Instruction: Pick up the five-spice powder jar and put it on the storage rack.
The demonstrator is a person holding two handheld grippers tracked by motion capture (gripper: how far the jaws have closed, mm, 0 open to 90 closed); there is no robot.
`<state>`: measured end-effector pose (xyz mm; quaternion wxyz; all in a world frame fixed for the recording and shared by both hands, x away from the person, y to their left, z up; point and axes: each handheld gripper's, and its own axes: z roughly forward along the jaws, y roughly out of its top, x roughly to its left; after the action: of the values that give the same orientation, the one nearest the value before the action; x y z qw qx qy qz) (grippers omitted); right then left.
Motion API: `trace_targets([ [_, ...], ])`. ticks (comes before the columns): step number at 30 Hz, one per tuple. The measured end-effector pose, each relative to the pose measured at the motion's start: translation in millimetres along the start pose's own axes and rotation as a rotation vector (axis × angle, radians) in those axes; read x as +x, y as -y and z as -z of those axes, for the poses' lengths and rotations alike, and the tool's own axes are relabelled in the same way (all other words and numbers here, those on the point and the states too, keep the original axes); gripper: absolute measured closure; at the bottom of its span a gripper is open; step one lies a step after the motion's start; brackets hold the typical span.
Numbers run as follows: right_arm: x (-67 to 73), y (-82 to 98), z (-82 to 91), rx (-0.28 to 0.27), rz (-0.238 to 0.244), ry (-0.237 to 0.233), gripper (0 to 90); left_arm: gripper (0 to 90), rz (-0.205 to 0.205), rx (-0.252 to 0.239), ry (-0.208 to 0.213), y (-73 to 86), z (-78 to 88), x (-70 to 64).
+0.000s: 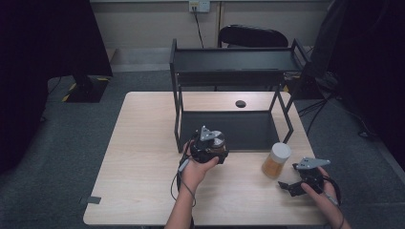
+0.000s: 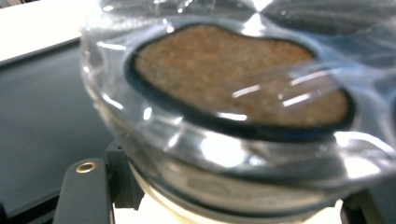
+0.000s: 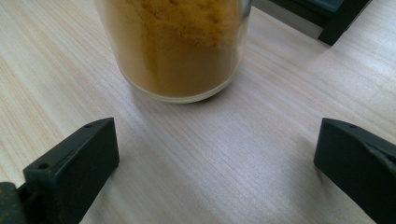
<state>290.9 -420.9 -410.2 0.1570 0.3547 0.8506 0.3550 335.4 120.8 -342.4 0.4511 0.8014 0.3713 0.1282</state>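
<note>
My left gripper (image 1: 210, 145) is shut on a clear glass jar (image 1: 217, 142) of brown powder and holds it just above the table, at the front edge of the black rack's lower shelf (image 1: 239, 129). In the left gripper view the jar (image 2: 233, 88) looms close and blurred between the jaws of the left gripper (image 2: 219, 200). A second jar (image 1: 276, 160), with yellow-orange powder and a white lid, stands on the table to the right. My right gripper (image 1: 292, 187) rests open just right of it. In the right gripper view that jar (image 3: 177, 46) stands ahead of the wide-apart jaws of the right gripper (image 3: 215, 158), untouched.
A black two-tier rack (image 1: 234, 59) stands at the back middle of the light wooden table (image 1: 138, 157). A round cable hole (image 1: 240, 103) lies behind the lower shelf. A dark chair (image 1: 253, 36) sits beyond the table. A rack leg (image 3: 343, 21) stands near the yellow jar.
</note>
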Motion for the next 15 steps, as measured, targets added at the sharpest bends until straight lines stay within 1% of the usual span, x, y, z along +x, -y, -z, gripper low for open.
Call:
trace_targets([
  [4,0.0,0.0,0.0,0.000,0.000,0.000,0.0,31.4,-0.002,0.002,-0.001,-8.3,-1.0,2.6],
  [7,0.0,0.0,0.0,0.000,0.000,0.000,0.0,31.5,0.006,0.000,-0.004,-13.1,-1.2,5.6],
  [15,0.0,0.0,0.0,0.000,0.000,0.000,0.0,31.5,0.002,0.017,-0.018,-29.4,-1.4,9.8],
])
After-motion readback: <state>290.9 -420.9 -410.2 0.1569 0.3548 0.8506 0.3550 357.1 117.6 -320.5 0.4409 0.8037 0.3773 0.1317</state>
